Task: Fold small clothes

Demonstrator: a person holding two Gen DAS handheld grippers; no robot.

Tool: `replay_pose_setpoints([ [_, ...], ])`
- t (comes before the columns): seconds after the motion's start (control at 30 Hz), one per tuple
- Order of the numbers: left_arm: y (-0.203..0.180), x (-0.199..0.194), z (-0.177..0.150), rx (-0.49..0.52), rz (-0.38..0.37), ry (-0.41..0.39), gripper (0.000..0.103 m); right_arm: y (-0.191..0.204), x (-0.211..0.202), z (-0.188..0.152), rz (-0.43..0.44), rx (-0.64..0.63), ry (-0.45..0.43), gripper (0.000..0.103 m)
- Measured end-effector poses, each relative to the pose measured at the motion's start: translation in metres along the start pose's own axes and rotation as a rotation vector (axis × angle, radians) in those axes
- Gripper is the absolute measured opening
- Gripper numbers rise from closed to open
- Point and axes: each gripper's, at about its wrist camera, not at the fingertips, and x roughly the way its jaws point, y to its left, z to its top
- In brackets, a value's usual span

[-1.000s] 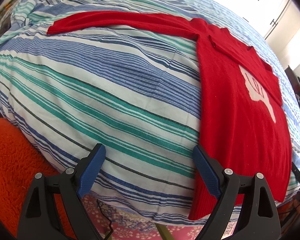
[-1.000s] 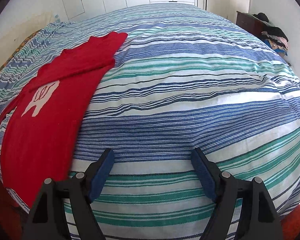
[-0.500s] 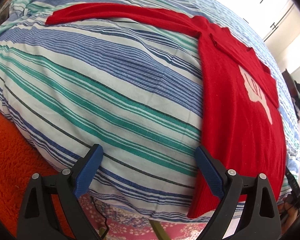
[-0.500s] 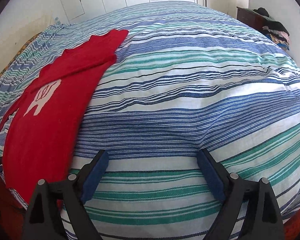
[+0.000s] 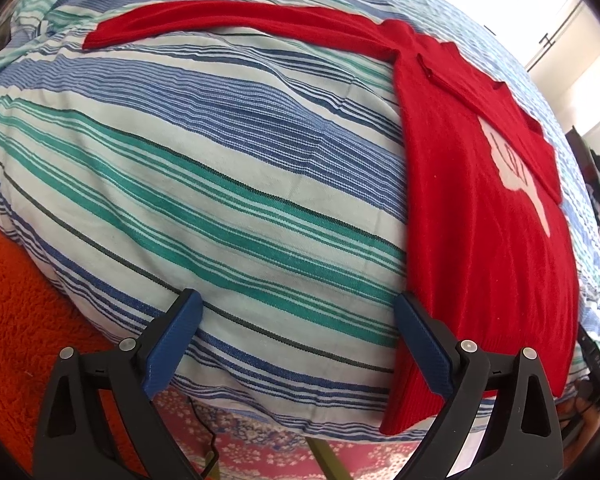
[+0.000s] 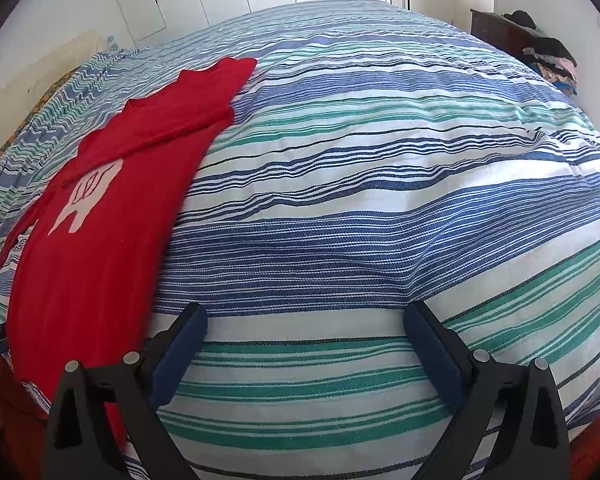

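Fingers (image 5: 182,336) on both my grippers wide apart, empty, at bed (image 6: 380,200) edge. Red sweater (image 5: 480,208): one sleeve folded in, other sleeve + body still to do.

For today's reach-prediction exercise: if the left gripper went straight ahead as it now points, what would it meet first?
Probably the striped bedspread, bare between the open left gripper fingers. The red sweater lies just right of that line, beside the right finger; depth is uncertain.
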Motion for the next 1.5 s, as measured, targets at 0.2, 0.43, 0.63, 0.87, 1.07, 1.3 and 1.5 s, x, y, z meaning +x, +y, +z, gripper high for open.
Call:
replay_pose_setpoints([
  [0.2,-0.002,0.002,0.000,0.006,0.009,0.003,0.098,0.001,0.001,0.000,0.000,-0.001,-0.002,0.100],
  [0.43,-0.003,0.003,0.000,0.007,0.010,0.007,0.098,0.004,0.003,0.000,-0.005,-0.017,-0.011,0.103],
  [0.63,0.039,-0.041,0.024,-0.170,-0.146,-0.083,0.097,0.001,0.001,0.000,0.012,0.003,-0.015,0.103],
  [0.87,0.160,-0.030,0.122,-0.529,-0.272,-0.191,0.096,0.002,0.003,0.001,0.011,-0.005,-0.013,0.103],
  [1.07,0.229,0.011,0.160,-0.727,-0.349,-0.179,0.088,0.002,0.005,0.002,0.005,0.004,-0.012,0.103],
  [1.3,0.260,0.023,0.178,-0.808,-0.399,-0.230,0.086,0.005,0.007,0.002,-0.020,-0.013,-0.007,0.103],
  [1.5,0.258,0.038,0.198,-0.744,-0.401,-0.167,0.026,0.006,0.008,0.002,-0.032,-0.014,-0.008,0.103],
])
